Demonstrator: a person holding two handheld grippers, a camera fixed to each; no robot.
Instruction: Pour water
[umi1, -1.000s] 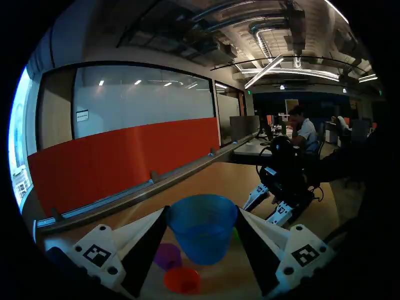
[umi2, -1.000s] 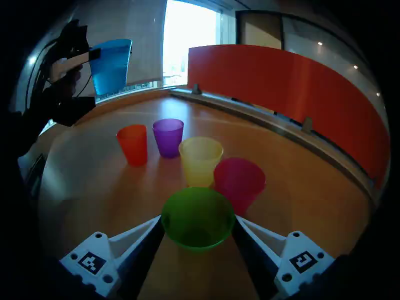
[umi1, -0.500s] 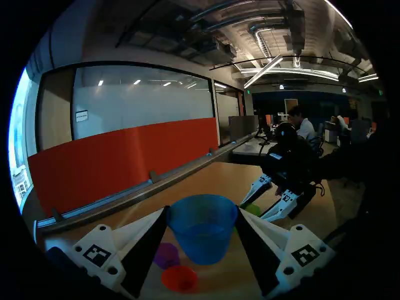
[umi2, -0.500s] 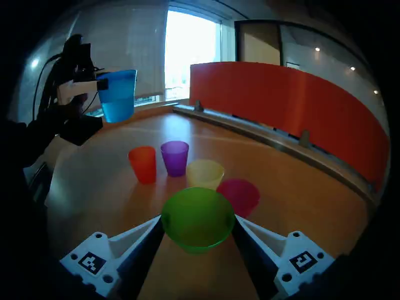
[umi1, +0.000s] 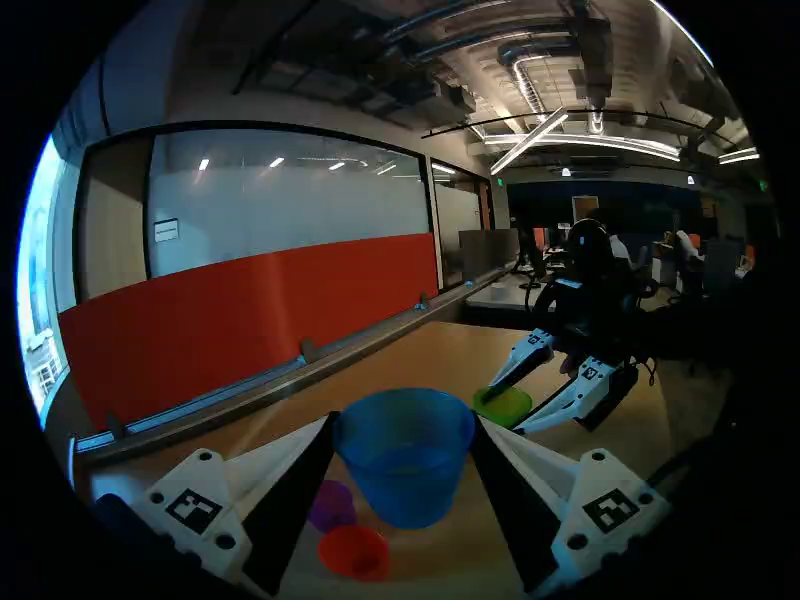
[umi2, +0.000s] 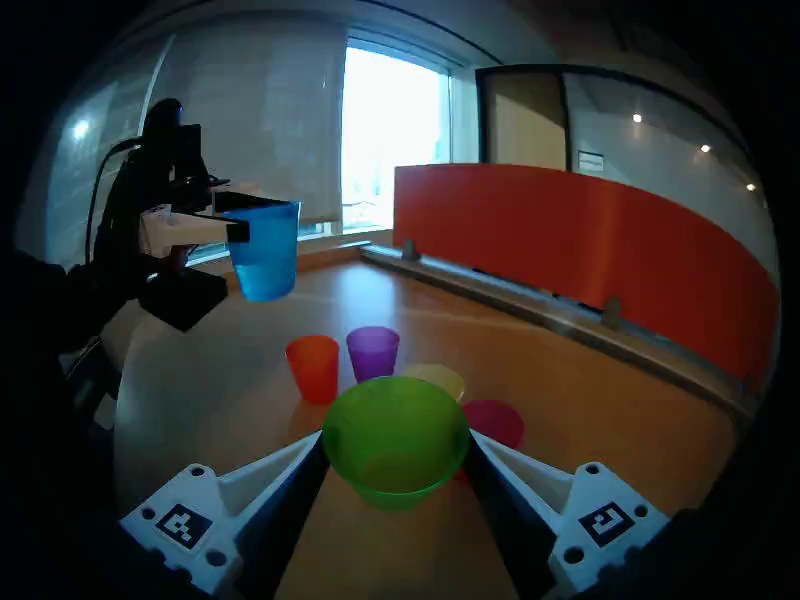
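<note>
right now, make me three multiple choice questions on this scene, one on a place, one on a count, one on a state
1. Where is the purple cup? A. on the table beside the orange cup B. in a gripper C. inside another cup
2. How many cups stand on the table? A. two B. four C. six
3. The blue cup in the left gripper is A. upside down B. upright with water inside C. on its side
1 A: it stands next to the orange cup.
2 B: orange cup, purple cup, yellow cup, pink cup; the green cup is in the right gripper.
3 B: rim up, water line visible.
</note>
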